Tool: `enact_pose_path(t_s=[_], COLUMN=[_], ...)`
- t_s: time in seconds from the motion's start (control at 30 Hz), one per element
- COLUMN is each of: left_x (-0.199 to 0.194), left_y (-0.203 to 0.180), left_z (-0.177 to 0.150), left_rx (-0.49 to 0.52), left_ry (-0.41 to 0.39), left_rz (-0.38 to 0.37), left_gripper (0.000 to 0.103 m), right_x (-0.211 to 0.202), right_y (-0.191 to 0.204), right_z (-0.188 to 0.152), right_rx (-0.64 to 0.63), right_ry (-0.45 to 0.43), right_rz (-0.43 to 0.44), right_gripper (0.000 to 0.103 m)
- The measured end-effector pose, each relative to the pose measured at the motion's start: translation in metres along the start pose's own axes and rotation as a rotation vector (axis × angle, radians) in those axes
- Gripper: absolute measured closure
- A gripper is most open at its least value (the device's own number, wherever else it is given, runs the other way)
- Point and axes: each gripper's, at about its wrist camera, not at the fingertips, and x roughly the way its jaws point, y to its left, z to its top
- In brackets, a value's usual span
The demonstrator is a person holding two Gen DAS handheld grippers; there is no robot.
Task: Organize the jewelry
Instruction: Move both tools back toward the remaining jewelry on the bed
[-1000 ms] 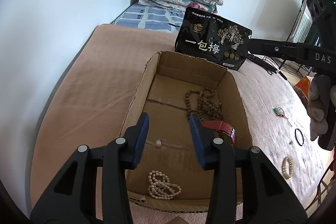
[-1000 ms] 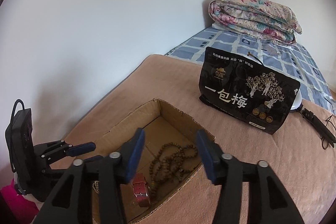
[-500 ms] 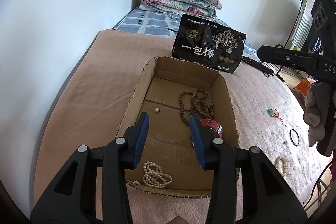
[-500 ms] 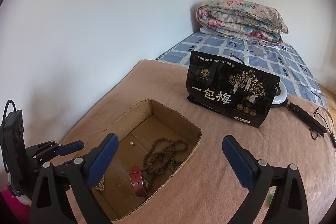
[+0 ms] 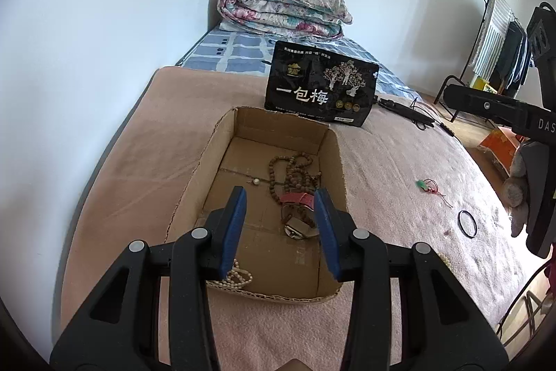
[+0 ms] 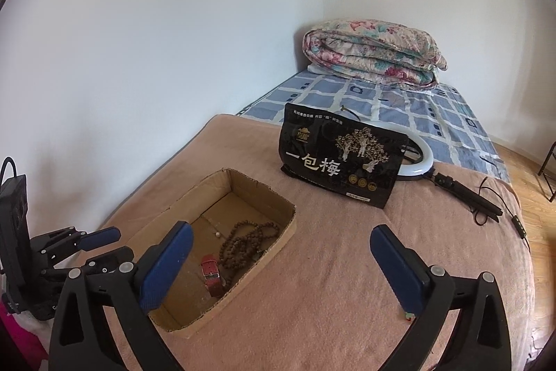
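An open cardboard box (image 5: 333, 155) (image 6: 243, 183) lies on the pink blanket. Inside are brown wooden beads (image 5: 295, 172) (image 6: 246, 244), a red watch (image 5: 299, 199) (image 6: 211, 273), a single pearl (image 5: 256, 182) (image 6: 217, 234) and a pearl string (image 5: 239, 277). My left gripper (image 5: 281, 228) is open and empty above the box's near end; it also shows in the right wrist view (image 6: 100, 246). My right gripper (image 6: 278, 266) is wide open and empty over the blanket right of the box. A black ring (image 5: 467, 223), a green-and-red trinket (image 5: 429, 187) and a pearl bracelet (image 5: 443, 258) lie on the blanket.
A black snack bag (image 5: 321, 91) (image 6: 342, 157) stands just behind the box. A ring light with tripod and cable (image 6: 451, 183) lies behind it. A folded floral quilt (image 5: 281, 7) (image 6: 371, 53) lies at the bed's far end. The wall runs along the left.
My right gripper has opened wide and drawn back to the right of the box. My left gripper has pulled back and higher above the box, still open.
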Motion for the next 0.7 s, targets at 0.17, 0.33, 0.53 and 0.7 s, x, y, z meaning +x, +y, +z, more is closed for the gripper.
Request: enact_pose_path(t_s=[0.17,0.33,0.53,0.7], left_x=[-0.008,-0.009,-0.006,0.001], left_y=[-0.022,-0.049,-0.085,-0.112], left_z=[-0.002,-0.007,-0.014,-0.023], left_rx=[0.024,0.05,0.09,0.126], left_ry=[-0.009,-0.005,0.011,0.036], left_rz=[-0.029,-0.073,-0.129,-0.175], left_gripper=[0.062,0.062,0.063,0.063], right_x=[-0.03,-0.061,-0.097,-0.124], right_y=[-0.024,-0.067,-0.125,-0.164], right_z=[-0.012,-0.029,-0.056,-0.081], right_rx=[0.005,0.084,0.168,0.19], right_ry=[-0.031,-0.046,-0.039,-0.044], right_rz=[-0.041,-0.08,-0.145,-0.221], right_gripper=[0.0,0.0,0.0,0.0])
